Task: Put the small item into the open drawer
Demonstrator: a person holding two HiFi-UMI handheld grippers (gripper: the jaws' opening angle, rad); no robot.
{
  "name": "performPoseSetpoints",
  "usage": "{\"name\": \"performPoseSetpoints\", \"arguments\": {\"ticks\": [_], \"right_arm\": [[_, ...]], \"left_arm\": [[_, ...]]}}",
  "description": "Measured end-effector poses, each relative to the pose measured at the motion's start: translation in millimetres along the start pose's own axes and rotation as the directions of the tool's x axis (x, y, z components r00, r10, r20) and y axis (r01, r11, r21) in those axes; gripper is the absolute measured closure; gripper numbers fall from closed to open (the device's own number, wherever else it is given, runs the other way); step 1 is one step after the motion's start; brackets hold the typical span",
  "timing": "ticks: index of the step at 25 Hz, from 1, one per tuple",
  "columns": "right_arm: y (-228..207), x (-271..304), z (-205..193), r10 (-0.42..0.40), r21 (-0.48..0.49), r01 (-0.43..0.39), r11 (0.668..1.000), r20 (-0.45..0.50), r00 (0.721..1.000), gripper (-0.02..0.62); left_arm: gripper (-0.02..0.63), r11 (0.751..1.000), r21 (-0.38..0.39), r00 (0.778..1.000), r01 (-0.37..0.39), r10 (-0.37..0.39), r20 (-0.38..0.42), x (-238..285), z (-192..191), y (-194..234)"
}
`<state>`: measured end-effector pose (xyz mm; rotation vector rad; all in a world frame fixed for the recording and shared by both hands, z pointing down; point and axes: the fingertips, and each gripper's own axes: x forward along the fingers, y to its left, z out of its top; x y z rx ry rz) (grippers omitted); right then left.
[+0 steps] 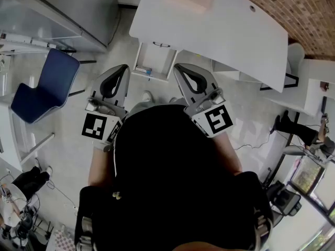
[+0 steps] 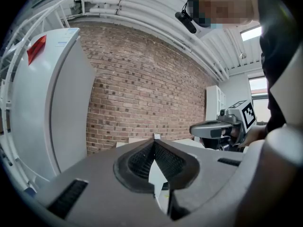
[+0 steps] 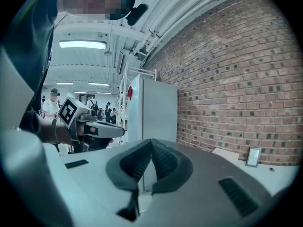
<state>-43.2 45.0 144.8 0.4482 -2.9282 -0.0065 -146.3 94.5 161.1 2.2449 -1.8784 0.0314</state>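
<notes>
Head view: grey left gripper (image 1: pixel 124 68), grey right gripper (image 1: pixel 178 68) parallel, jaws pressed together, empty | open white drawer (image 1: pixel 156 59) upper centre | gripper views: red brick wall (image 2: pixel 142 93)

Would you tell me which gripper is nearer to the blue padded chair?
Left. In the head view the left gripper is just right of the blue padded chair; the right gripper is farther right, beyond the left one.

The open drawer (image 1: pixel 156 61) is partly hidden under the white table (image 1: pixel 220 35); the small item (image 1: pixel 144 70) inside cannot be identified.
</notes>
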Motion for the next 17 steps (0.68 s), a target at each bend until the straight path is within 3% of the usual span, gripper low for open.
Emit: {"name": "performPoseSetpoints", "arguments": {"ticks": [17], "right_arm": [[-5, -1, -8, 0.001, 0.0, -0.001, 1.0, -0.017, 1.0, 0.584]], "left_arm": [[0.603, 0.999, -0.052, 1.0, 0.007, -0.007, -0.003, 7, -12, 2]]}}
